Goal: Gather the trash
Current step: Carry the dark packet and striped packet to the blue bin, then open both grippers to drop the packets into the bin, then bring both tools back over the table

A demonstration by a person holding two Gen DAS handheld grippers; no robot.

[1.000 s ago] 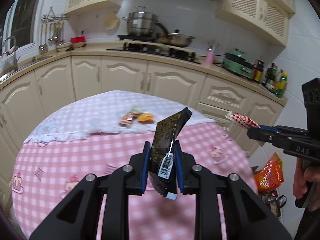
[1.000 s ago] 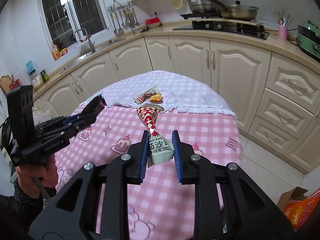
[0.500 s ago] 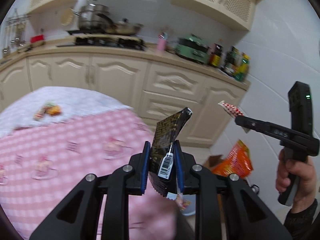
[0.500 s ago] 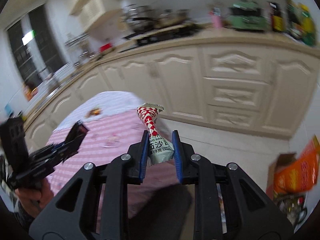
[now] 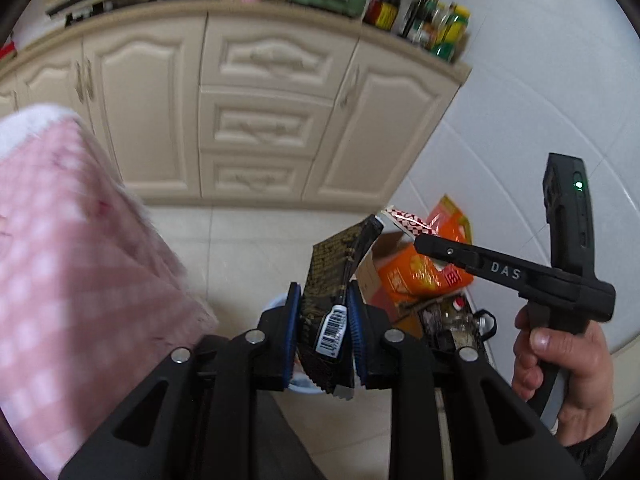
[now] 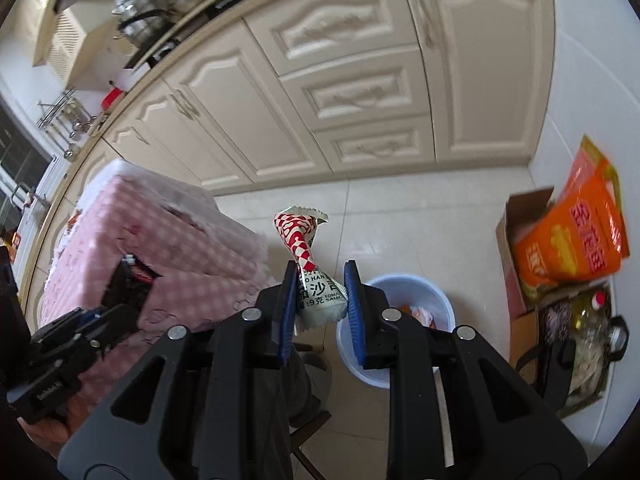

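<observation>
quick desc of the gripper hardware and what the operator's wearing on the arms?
Both grippers are matte black with skeletal triangular cut-outs, silver pivot bolts and blue pads on the fingers. The left gripper and right gripper look identical. From the side, the right unit carries white "DAS" lettering, a pistol handle and an upright black module with a green LED. The hand shows a dark sleeve cuff. No cables visible.

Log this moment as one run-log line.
left claw: shut on black wrapper | right claw: shut on sauce packet | blue bin: on floor, below claws
</observation>
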